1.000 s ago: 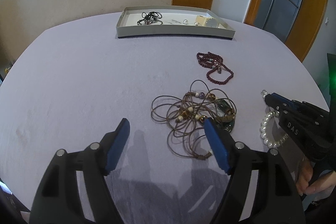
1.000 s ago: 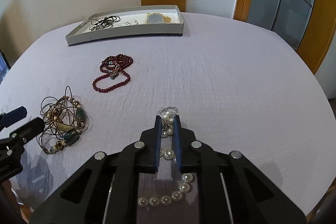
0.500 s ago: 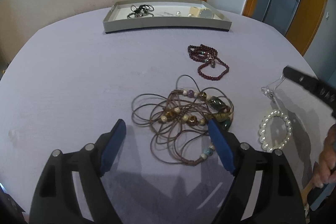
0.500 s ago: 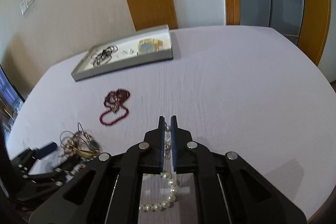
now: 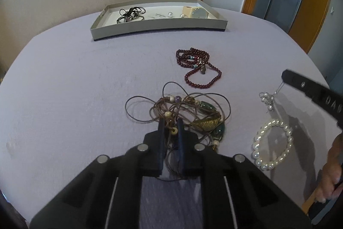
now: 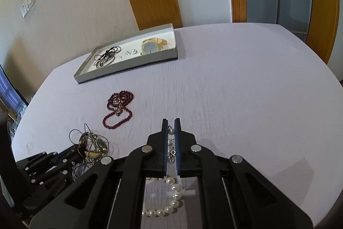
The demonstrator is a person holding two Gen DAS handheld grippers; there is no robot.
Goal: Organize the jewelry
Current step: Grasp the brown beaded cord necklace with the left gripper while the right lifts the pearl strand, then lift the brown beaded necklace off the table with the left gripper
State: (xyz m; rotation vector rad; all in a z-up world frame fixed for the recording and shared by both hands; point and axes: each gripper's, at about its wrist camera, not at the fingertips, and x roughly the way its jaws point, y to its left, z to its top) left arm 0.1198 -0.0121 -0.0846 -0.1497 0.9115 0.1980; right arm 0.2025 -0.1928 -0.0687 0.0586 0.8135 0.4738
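Note:
A tangled brown cord necklace (image 5: 193,113) with beads lies on the lilac tablecloth. My left gripper (image 5: 170,121) is closing on its near strands, and the cords and a pale bead sit pinched between the fingers. At the right lies a pearl necklace (image 5: 272,143). My right gripper (image 6: 170,121) is shut on its thin chain end, with a pearl showing between the pads and the pearl loop (image 6: 171,196) on the cloth below. In the left wrist view the right gripper (image 5: 286,75) holds that chain taut above the table.
A dark red bead necklace (image 5: 199,70) lies between the tangle and a grey tray (image 5: 158,25) at the far edge. In the tray are a black cord piece, small earrings and a gold watch (image 6: 151,47). A hand (image 5: 330,175) is at the right edge.
The left gripper moved in over the brown cord necklace and its jaws went from wide open to closed on the cords. The right gripper rose a little, drawing the pearl necklace's chain up.

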